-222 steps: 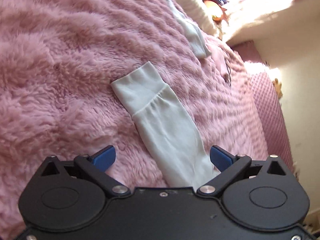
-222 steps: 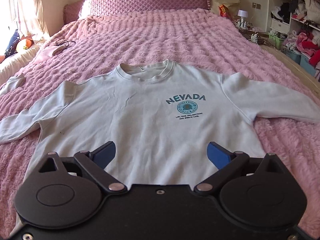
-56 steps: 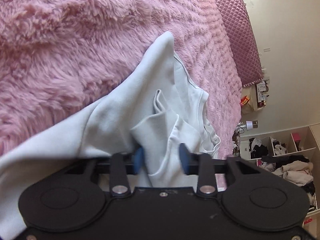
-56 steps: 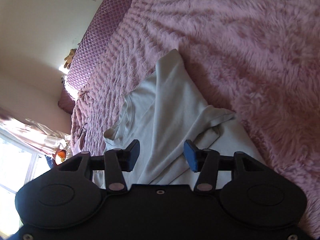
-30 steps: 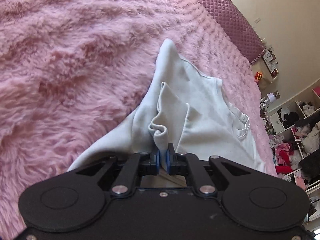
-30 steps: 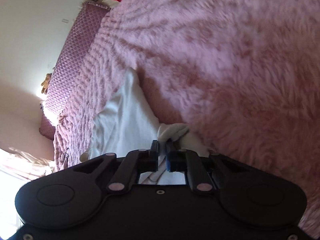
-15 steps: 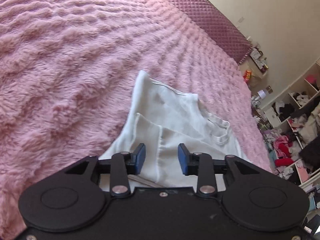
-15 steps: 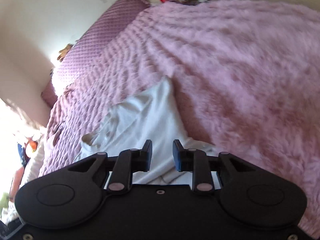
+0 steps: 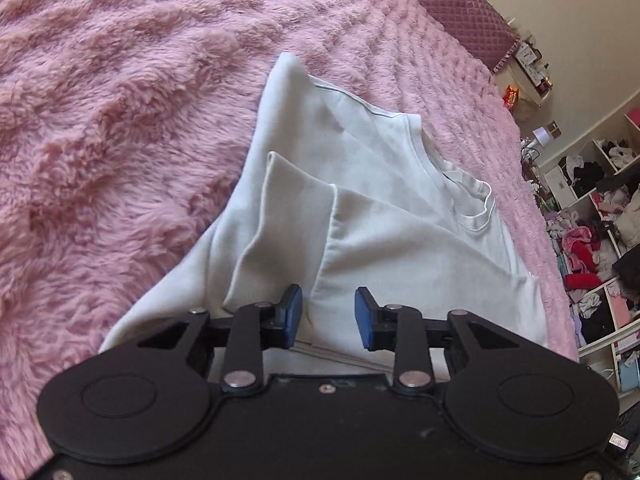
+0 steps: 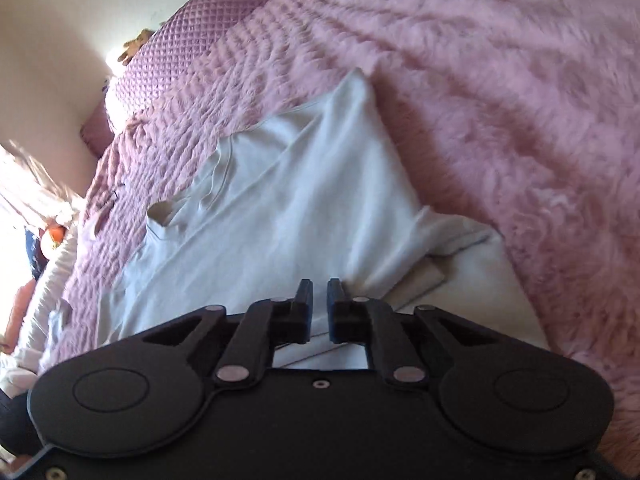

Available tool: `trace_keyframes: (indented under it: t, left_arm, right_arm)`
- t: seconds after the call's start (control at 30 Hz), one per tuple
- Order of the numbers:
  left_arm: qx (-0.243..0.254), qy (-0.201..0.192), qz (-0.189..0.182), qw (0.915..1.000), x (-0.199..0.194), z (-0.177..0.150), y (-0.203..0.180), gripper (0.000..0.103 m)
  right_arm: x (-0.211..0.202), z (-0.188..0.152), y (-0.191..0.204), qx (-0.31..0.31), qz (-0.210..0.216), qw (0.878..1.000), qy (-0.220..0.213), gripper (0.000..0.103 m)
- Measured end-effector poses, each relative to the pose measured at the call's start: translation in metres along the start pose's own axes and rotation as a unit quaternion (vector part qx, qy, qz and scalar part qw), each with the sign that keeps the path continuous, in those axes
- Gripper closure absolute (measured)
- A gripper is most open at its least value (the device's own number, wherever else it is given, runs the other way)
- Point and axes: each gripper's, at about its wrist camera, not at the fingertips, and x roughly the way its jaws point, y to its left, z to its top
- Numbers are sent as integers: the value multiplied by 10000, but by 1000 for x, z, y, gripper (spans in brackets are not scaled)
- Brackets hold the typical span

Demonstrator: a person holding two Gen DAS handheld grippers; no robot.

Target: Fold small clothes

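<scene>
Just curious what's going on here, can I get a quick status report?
Left gripper closing, nothing pinched. Right gripper shut, empty. Sweatshirt on pink blanket, sleeves folded in. Nothing in the way.

1. I could read no print on the pale sweatshirt (image 9: 404,240); its folded-in sleeves covered the chest in both of my wrist views.
2. The red packet (image 9: 510,95) beyond the bed's far corner carried marks too small for me to make out.
3. My grippers showed no label or number.
</scene>
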Motion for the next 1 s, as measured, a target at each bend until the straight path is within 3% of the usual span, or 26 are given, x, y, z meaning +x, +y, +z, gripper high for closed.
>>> trace_keyframes:
  t: [0.1,0.27,0.33,0.4,0.5,0.6,0.7,0.8,0.9,1.0]
  left_arm:
    - [-124,-50,56,9999,1,-3,14,97]
    - [-598,98,-70,9981,-5,0,23,98]
    - [-697,211,-111,9973,-23,6,19,85]
    - [-471,20,58,9989,-61,6,13,36]
    - [224,-209,13,9995,-127,-9,5,21]
    - [485,-17,-300,9984,-185,-46,20,0]
    - [460,151,-522,9975,-227,-94,49,0]
    - [-62,471,-559,9973,-241,-140,86,0]
    - [-701,661,-675,9931,-243,-172,119,0]
    - [-1027,617,-906,9887,-241,-187,133,0]
  right_arm:
    - [-6,3,-19,154,-114,9997,-139,102]
    - [-5,5,-30,454,44,9989,54,103]
    - [-15,11,-26,674,67,9974,254,100]
    - [-41,16,-21,801,134,9962,329,73]
    - [-104,10,-12,268,431,9987,109,55]
    - [-169,-11,-19,-190,862,9957,291,45]
    - [-219,-45,-36,-674,977,9910,612,34]
    - [-245,-76,-62,-962,783,9885,862,33]
    - [-245,-97,-85,-742,762,9881,1111,33]
    - [-236,-111,-102,-330,862,9886,1192,33]
